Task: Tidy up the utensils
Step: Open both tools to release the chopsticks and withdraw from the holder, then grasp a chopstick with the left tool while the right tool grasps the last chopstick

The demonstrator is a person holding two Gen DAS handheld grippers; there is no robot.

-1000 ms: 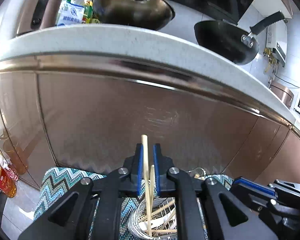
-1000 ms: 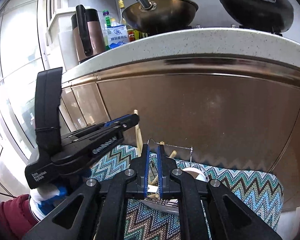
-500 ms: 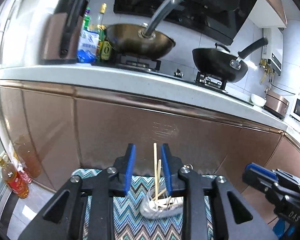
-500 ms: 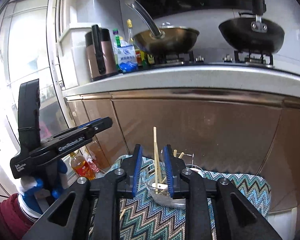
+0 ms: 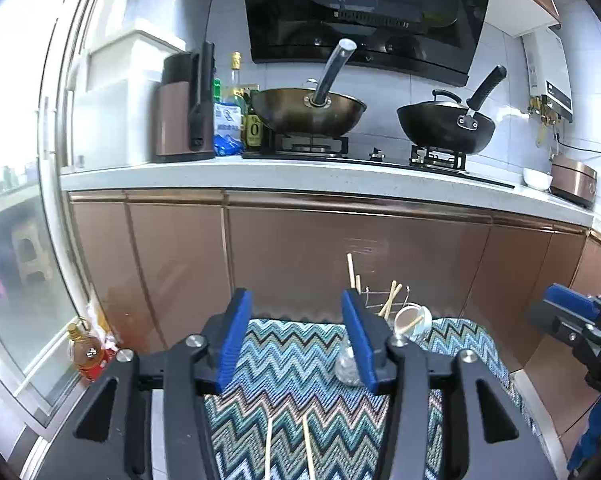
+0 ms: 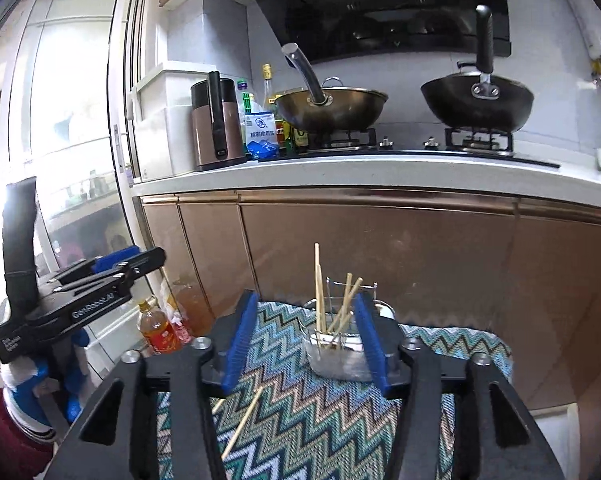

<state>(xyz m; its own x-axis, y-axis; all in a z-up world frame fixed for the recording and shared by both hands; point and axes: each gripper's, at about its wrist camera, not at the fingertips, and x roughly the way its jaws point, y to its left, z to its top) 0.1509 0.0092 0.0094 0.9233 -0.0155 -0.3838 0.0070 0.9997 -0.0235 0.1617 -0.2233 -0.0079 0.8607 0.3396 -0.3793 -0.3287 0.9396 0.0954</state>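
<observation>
A wire utensil holder (image 6: 338, 346) stands on the zigzag-patterned mat (image 6: 300, 408) and holds several wooden chopsticks (image 6: 318, 292) upright. It also shows in the left wrist view (image 5: 384, 312), partly behind the right finger. My left gripper (image 5: 296, 340) is open and empty, above the mat; two loose chopsticks (image 5: 288, 448) lie on the mat below it. My right gripper (image 6: 306, 344) is open and empty, with the holder showing between its fingers, further off. A loose chopstick (image 6: 242, 424) lies on the mat under it.
Brown cabinet fronts (image 5: 340, 252) rise behind the mat under a white countertop (image 5: 300, 176) with two woks (image 5: 308, 114) on a stove. Bottles (image 6: 158, 328) stand on the floor at the left. A glass sliding door (image 6: 72, 140) is at the far left.
Both grippers opened and pulled back from the holder. The chopsticks that the left gripper held now stand in the holder. The views rose and show the whole counter.
</observation>
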